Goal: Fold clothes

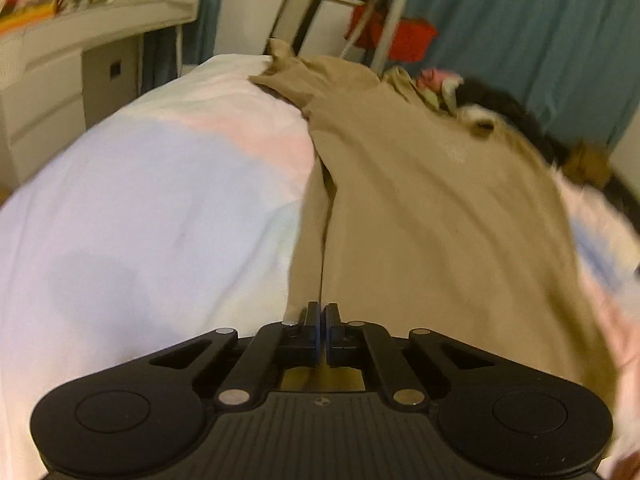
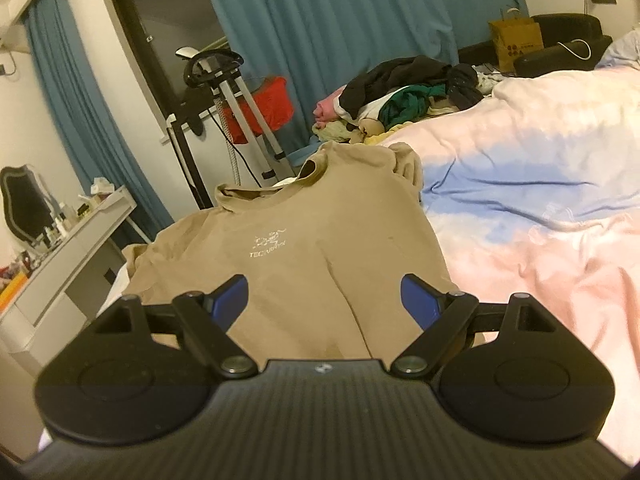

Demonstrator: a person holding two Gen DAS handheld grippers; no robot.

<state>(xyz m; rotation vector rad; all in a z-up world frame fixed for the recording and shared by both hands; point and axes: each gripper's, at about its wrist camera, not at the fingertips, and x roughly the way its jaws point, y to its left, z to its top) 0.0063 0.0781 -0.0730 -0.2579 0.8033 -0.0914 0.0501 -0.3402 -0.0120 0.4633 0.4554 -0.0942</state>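
Right, plenty around me on this bed. In my right view a heap of dark and green clothes sits in the upper middle of the frame, at the far edge of the pink and blue duvet, with a brown paper bag behind it at upper right. Teal curtains fill the top. An exercise machine with a red bag stands at middle left, and a white dressing table crowded with small bottles runs down the left edge. Nothing lies between my claws and the cloth.

The tan T-shirt is spread flat on the duvet, centre frame, collar toward the top and a small white logo on the chest. My right claw hangs over its lower part with the blue pads wide apart, the shirt showing between them but neither pad pressing on it.

In my left view the picture is blurred. The same tan T-shirt runs from the upper middle down to the bottom centre, with the duvet to its left. My left claw sits at bottom centre, its fingers drawn right together at the shirt's near edge, where a crease in the cloth runs up from the tips. The cloth reaches down to them, so I read it as pinched on the fabric.
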